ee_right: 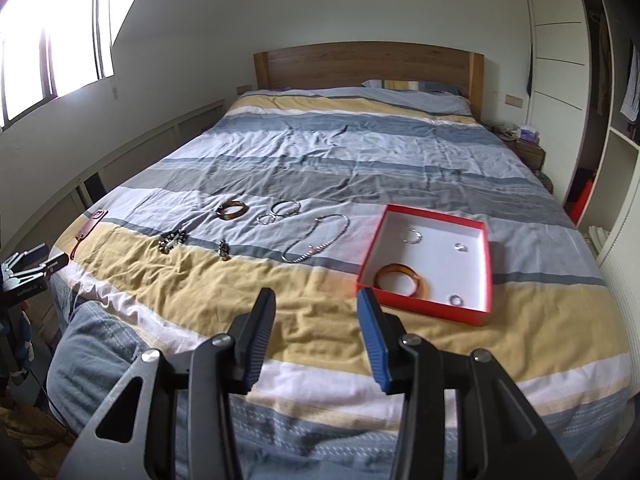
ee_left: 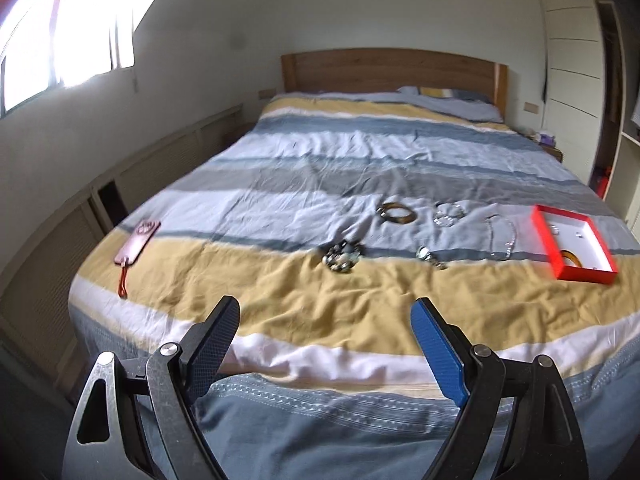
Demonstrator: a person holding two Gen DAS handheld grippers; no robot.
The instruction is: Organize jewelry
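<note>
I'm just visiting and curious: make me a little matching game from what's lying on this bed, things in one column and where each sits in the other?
Things:
1. amber bangle
2. silver chain necklace
3. pink phone
4. pillow

Places:
A. near the bed's left edge
B. by the headboard
C. inside the red box
D. on the bedspread just left of the box

Pairs: 1-C, 2-D, 3-A, 4-B

We see bare bedcover from the box [ee_right: 482, 268] toward the headboard [ee_right: 368, 64], open for passing. Left of the box lie a necklace [ee_right: 316, 238], bracelets [ee_right: 280, 212], a bangle [ee_right: 232, 209] and beads [ee_right: 172, 240], close together. Far left of the box, a phone [ee_left: 137, 242].
</note>
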